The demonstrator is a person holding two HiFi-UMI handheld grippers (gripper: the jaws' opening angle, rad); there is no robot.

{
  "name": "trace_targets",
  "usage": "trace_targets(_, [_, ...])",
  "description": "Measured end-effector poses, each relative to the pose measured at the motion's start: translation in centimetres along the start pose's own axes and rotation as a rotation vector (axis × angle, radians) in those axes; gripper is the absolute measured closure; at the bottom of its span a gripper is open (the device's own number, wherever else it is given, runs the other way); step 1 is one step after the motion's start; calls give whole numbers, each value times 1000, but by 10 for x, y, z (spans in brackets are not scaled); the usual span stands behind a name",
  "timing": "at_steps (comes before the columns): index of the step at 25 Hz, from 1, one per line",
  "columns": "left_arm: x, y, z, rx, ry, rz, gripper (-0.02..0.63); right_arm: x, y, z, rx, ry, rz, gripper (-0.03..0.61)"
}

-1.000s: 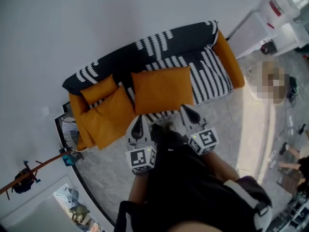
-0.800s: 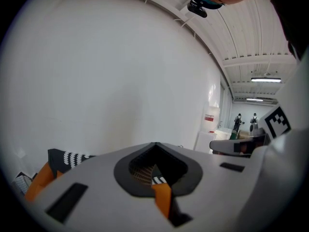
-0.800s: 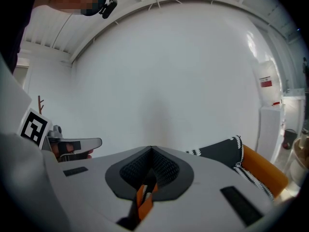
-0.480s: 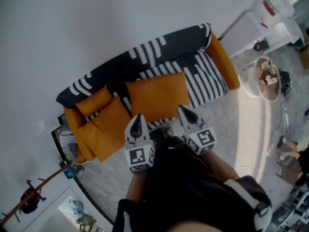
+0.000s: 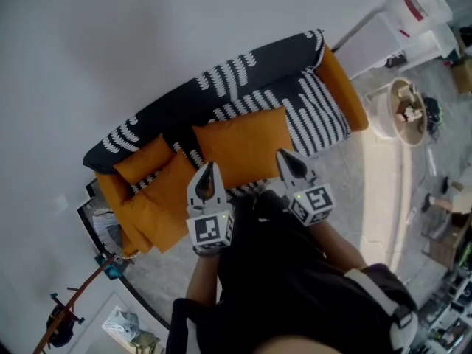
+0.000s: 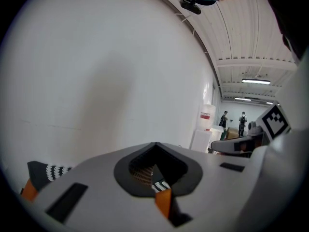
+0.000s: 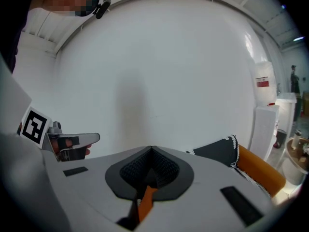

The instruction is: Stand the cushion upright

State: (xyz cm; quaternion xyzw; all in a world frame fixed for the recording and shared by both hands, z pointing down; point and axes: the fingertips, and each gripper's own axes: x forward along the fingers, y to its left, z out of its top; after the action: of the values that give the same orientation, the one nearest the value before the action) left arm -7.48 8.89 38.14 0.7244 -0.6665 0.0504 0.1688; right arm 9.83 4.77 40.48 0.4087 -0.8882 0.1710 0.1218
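The person's dark-clothed torso (image 5: 280, 286) fills the near edge of the head view, and both arms reach forward from it side by side, each ending in a marker cube. The left claw (image 5: 208, 172) and the right claw (image 5: 286, 161) point away from the person and a little downward. They are roughly parallel and apart from each other. Each has its jaws pressed together with nothing between them.

Seen from the head view, their tips sit over the near edge of the cushion (image 5: 242, 142); whether either touches it I cannot tell. The cushion, big and orange, lies flat on the seat of the sofa (image 5: 258, 61), about midway along it. Its broad face is up, its long axis runs along the sofa's length, and its near long edge is at the seat's front.

The sofa is black with white stripes and has orange arms. At its left end two more orange cushions (image 5: 155, 190) lie heaped together, the smaller one against the backrest. Behind the sofa rises a plain white wall (image 5: 110, 43). Past the sofa's right arm, on the grey floor (image 5: 346, 175), stand a round tub (image 5: 377, 116) and a white cabinet (image 5: 376, 43).
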Motion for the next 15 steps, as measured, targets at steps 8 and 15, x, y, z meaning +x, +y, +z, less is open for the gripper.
trace_targets(8, [25, 12, -5, -4, 40, -7, 623, 25, -15, 0, 14, 30, -16, 586])
trace_targets(15, [54, 10, -7, -6, 58, 51, 623, 52, -42, -4, 34, 79, 26, 586])
